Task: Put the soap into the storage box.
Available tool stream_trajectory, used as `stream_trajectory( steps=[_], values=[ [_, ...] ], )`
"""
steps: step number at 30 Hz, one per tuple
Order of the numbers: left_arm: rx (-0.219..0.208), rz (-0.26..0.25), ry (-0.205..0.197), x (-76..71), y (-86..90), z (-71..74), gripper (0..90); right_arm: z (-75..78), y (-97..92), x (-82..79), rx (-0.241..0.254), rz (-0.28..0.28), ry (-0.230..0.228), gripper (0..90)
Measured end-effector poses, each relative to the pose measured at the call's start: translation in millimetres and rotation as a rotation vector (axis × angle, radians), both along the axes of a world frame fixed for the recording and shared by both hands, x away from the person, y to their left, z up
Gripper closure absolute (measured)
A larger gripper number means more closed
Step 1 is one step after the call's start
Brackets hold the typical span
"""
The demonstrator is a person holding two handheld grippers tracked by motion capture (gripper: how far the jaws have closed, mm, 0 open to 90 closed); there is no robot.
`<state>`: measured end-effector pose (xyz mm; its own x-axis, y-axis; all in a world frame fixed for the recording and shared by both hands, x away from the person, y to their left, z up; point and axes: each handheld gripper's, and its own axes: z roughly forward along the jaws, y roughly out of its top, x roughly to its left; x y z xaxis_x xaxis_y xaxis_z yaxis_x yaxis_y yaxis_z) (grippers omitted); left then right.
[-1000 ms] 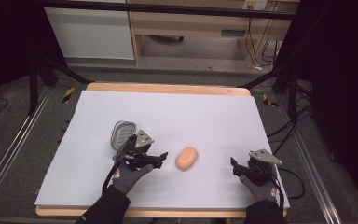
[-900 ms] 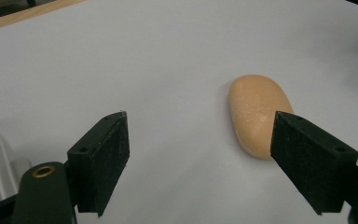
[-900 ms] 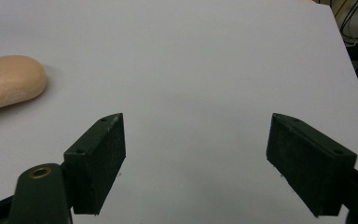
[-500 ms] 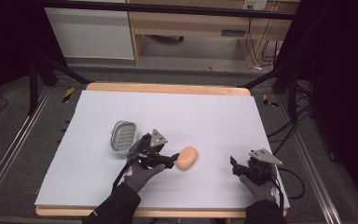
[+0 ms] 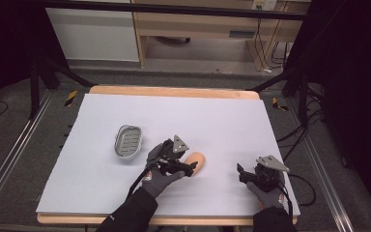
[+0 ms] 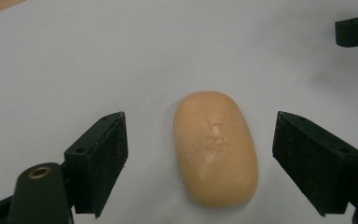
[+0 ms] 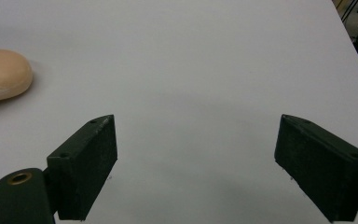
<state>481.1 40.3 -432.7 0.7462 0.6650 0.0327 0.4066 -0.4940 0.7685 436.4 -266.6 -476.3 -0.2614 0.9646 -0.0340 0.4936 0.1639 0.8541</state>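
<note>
A tan oval bar of soap (image 5: 196, 159) lies flat on the white table cover, near the middle front. My left gripper (image 5: 187, 167) is open, with one jaw on each side of the soap (image 6: 216, 147) and a gap on both sides. In the left gripper view my left gripper (image 6: 200, 129) has not closed on it. A grey metal soap dish (image 5: 128, 141) sits to the left of that hand. My right gripper (image 5: 242, 173) rests open at the front right, holding nothing. In its own view my right gripper (image 7: 196, 133) faces bare cover, with the soap (image 7: 2, 74) far left.
The white cover lies on a wooden table (image 5: 174, 91) whose edge shows at the back. A jaw of the other gripper (image 6: 355, 30) pokes in at the top right of the left gripper view. Cables and dark stands surround the table on the floor.
My left gripper has moved right, away from the soap dish, and now straddles the soap. The right gripper has stayed where it was.
</note>
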Motion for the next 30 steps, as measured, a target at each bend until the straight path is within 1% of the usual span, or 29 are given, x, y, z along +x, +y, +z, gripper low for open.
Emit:
stream_trajectory(
  steps=[1,2,4,6,11,13,15,16,19,21,23,24,30],
  values=[
    [0.0,0.0,0.0,0.0,0.0,0.0,17.8,-0.1,0.2,0.0,-0.001,0.001,0.0,13.1],
    [0.011,0.001,0.006,1.5,-2.7,-0.5,17.7,-0.3,0.2,0.1,-0.003,0.0,0.001,13.1],
    [0.013,-0.001,0.007,2.3,-3.9,-1.0,17.8,-0.3,0.1,0.0,-0.005,0.001,0.003,13.0],
    [0.028,-0.003,0.009,3.5,-6.1,-1.0,17.8,-0.4,0.0,0.1,-0.006,0.002,0.001,12.9],
    [0.046,-0.003,0.019,6.8,-10.1,-2.3,18.1,-1.3,0.1,-0.5,0.0,0.0,-0.001,12.7],
    [0.059,-0.004,0.026,8.4,-13.5,-4.6,18.3,-1.9,-0.8,-0.8,0.0,-0.003,-0.01,12.8],
    [0.057,-0.006,0.028,9.3,-14.7,-6.0,18.3,-2.8,-1.2,-1.2,0.007,-0.012,-0.015,12.9],
    [0.062,-0.007,0.035,10.5,-17.2,-8.2,18.4,-4.1,-3.5,-1.2,0.011,-0.015,-0.007,12.9],
    [0.072,-0.007,0.039,11.4,-19.7,-10.4,18.5,-4.8,-5.2,-1.4,0.01,-0.018,-0.007,13.0],
    [0.088,-0.008,0.042,12.6,-22.9,-12.9,18.3,-5.3,-6.6,-1.5,0.019,-0.02,-0.003,13.0],
    [0.088,-0.01,0.044,13.3,-23.9,-14.0,18.0,-5.8,-6.8,-1.3,0.015,-0.02,-0.003,13.0],
    [0.101,-0.006,0.047,13.8,-25.5,-15.7,17.9,-6.7,-6.6,-1.1,0.011,-0.019,0.002,12.9],
    [0.115,-0.01,0.061,15.1,-28.2,-19.4,17.4,-7.8,-7.0,-0.8,0.013,-0.022,0.01,12.9]
  ],
)
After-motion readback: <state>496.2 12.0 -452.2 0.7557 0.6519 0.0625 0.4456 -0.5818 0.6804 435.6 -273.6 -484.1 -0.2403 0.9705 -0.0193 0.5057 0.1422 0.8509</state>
